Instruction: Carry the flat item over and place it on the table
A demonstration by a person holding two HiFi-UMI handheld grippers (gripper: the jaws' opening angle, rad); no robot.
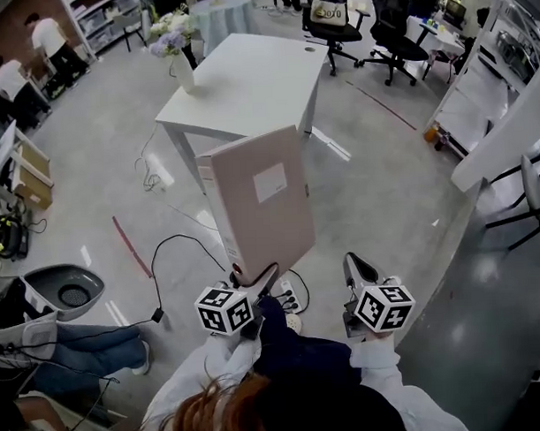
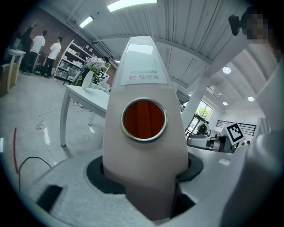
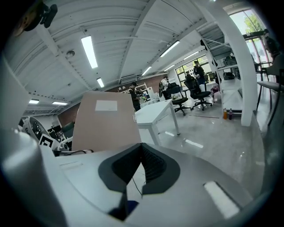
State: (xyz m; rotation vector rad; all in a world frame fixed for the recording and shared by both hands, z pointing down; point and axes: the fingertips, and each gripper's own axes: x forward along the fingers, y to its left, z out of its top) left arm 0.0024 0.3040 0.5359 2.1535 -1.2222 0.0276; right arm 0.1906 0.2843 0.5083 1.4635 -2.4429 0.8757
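Table ahead; only left gripper view shows file box spine hole

Grey floor, office chairs, ceiling striplights

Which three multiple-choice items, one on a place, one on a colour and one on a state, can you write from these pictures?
1. Where does the vase of flowers stand?
A. on the white table
B. on the floor
C. on an office chair

2. What colour is the file box?
A. green
B. pale pink
C. black

3. In what state is the file box?
A. lying flat on the table
B. gripped by the left gripper, away from the table
C. lying on the floor

Answers:
1 A: the head view shows the vase near the table's left edge.
2 B: its broad face is pale pink with a white label.
3 B: the left gripper view shows the jaws closed on the box's lower end.
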